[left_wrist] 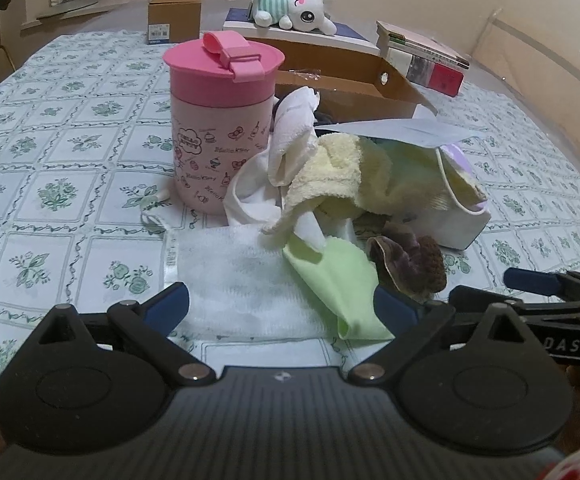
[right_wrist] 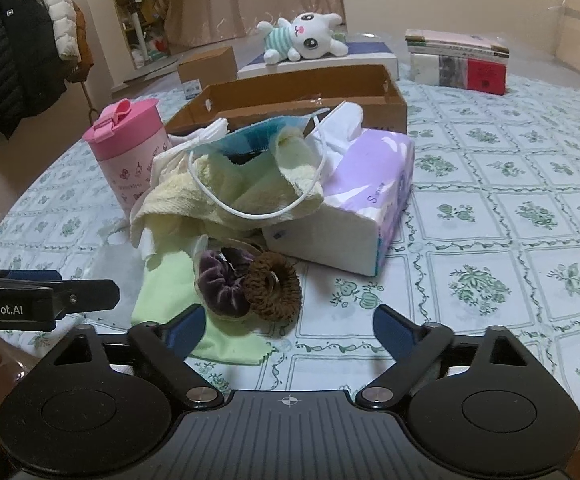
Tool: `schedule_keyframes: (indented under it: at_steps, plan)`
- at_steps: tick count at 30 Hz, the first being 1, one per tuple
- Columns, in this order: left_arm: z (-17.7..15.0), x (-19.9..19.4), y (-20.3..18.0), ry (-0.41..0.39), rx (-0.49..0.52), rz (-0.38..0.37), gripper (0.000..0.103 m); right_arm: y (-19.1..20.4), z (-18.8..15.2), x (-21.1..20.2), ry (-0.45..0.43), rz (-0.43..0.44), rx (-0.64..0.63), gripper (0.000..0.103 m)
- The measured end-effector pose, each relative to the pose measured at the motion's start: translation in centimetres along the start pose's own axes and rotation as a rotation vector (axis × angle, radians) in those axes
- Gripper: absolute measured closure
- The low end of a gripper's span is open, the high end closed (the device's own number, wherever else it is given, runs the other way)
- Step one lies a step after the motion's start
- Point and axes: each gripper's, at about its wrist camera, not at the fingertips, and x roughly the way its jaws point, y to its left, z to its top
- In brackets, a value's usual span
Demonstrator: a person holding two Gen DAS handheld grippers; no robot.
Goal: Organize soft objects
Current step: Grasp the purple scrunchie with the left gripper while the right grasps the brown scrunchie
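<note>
1. Left claw (left_wrist: 282, 306): fingers spread apart, holding nothing, low over the desk (left_wrist: 50, 152). Directly between and ahead of its fingers lies a flat white cloth (left_wrist: 242, 280), with a light green cloth (left_wrist: 337, 284) overlapping the white cloth's right edge.
2. Right claw (right_wrist: 290, 328): fingers likewise apart and empty. Just ahead and slightly left of its centre line sit two hair ties, touching: a purple scrunchie (right_wrist: 222, 280) and a brown scrunchie (right_wrist: 276, 290).
3. Governing relation: the scrunchies lie nearer the right claw; the white cloth lies nearer the left claw, its long axis running roughly across that claw's opening. The green cloth runs obliquely away from both.
4. Middle ground: a heap of soft items, namely a pale yellow towel (right_wrist: 194, 196), a white fabric piece (left_wrist: 293, 132) and a face mask (right_wrist: 258, 136) with its ear loop draped over the towel, leans against a tissue pack (right_wrist: 365, 208). A pink cup (left_wrist: 220, 120) stands just left of the heap.
5. Far ground: an open cardboard box (right_wrist: 301, 92), the likely receptacle, stands behind the heap; beyond it a plush toy (right_wrist: 305, 38) lies on a flat box, with books (right_wrist: 457, 64) to the right.
</note>
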Motion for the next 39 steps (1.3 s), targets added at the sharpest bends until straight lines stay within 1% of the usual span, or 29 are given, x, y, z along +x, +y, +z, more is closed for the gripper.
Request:
schedule_keyframes:
  at_steps: [1, 5, 6, 9, 10, 13, 16, 17, 18, 19, 20, 22, 25, 26, 28, 30, 32, 33, 35, 36, 38, 39]
  plan:
    - [0.1, 0.2, 0.0, 0.002, 0.001, -0.004, 0.006, 0.0, 0.0, 0.2, 0.002, 0.002, -0.004, 0.019]
    - [0.3, 0.9, -0.2, 0.007, 0.003, -0.029, 0.008, 0.0, 0.2, 1.1, 0.009, 0.008, -0.023, 0.031]
    - [0.3, 1.1, -0.2, 0.008, 0.001, -0.037, 0.008, -0.1, 0.2, 1.3, 0.011, 0.010, -0.026, 0.033]
    - [0.4, 1.5, -0.3, 0.013, -0.004, -0.058, 0.008, -0.2, 0.4, 2.1, 0.020, 0.015, -0.037, 0.045]
    - [0.5, 1.7, -0.4, 0.015, -0.003, -0.060, 0.008, -0.2, 0.4, 2.3, 0.022, 0.020, -0.038, 0.046]
    - [0.5, 2.0, -0.8, 0.016, 0.012, -0.064, 0.008, -0.2, 0.6, 2.9, 0.026, 0.030, -0.050, 0.056]
    - [0.5, 2.3, -1.3, 0.013, 0.037, -0.077, 0.010, -0.2, 0.7, 3.2, 0.021, 0.047, -0.063, 0.072]
    - [0.5, 2.3, -1.5, 0.011, 0.045, -0.087, 0.011, -0.2, 0.7, 3.2, 0.018, 0.051, -0.068, 0.083]
    - [0.6, 2.4, -1.7, 0.008, 0.053, -0.098, 0.012, -0.2, 0.7, 3.2, 0.014, 0.053, -0.074, 0.089]
    - [0.6, 2.4, -1.8, 0.006, 0.062, -0.107, 0.013, -0.2, 0.6, 3.1, 0.011, 0.055, -0.078, 0.092]
    - [0.6, 2.4, -2.1, 0.002, 0.080, -0.119, 0.013, -0.3, 0.6, 3.0, 0.010, 0.056, -0.079, 0.092]
    - [0.7, 2.4, -2.8, -0.006, 0.121, -0.138, 0.017, -0.6, 0.5, 2.5, 0.005, 0.055, -0.076, 0.093]
    - [0.9, 2.6, -4.2, -0.016, 0.193, -0.159, 0.020, -1.4, 0.2, 1.6, -0.003, 0.035, -0.055, 0.093]
    - [0.9, 2.8, -4.7, -0.018, 0.212, -0.163, 0.023, -1.7, 0.1, 1.3, -0.005, 0.028, -0.046, 0.093]
    - [0.9, 3.2, -5.8, -0.021, 0.251, -0.172, 0.030, -2.3, -0.1, 0.7, -0.008, 0.011, -0.025, 0.093]
    - [0.9, 3.7, -6.9, -0.024, 0.282, -0.174, 0.034, -2.9, -0.3, 0.2, -0.009, -0.005, -0.007, 0.093]
    - [0.7, 4.3, -7.9, -0.027, 0.317, -0.169, 0.042, -3.4, -0.5, -0.1, -0.007, -0.020, 0.004, 0.093]
    - [0.6, 4.5, -8.4, -0.026, 0.334, -0.164, 0.047, -3.6, -0.5, -0.3, -0.006, -0.026, 0.009, 0.093]
    - [0.3, 5.0, -9.4, -0.030, 0.380, -0.145, 0.051, -3.9, -0.6, -0.5, -0.003, -0.034, 0.013, 0.093]
    - [0.2, 5.3, -9.7, -0.027, 0.399, -0.132, 0.058, -4.0, -0.7, -0.6, -0.003, -0.037, 0.016, 0.093]
    - [-0.1, 5.9, -10.1, -0.020, 0.416, -0.118, 0.066, -4.0, -0.8, -0.7, -0.004, -0.040, 0.023, 0.093]
    - [-0.2, 6.2, -10.3, -0.017, 0.424, -0.111, 0.068, -4.1, -0.8, -0.8, -0.006, -0.040, 0.025, 0.093]
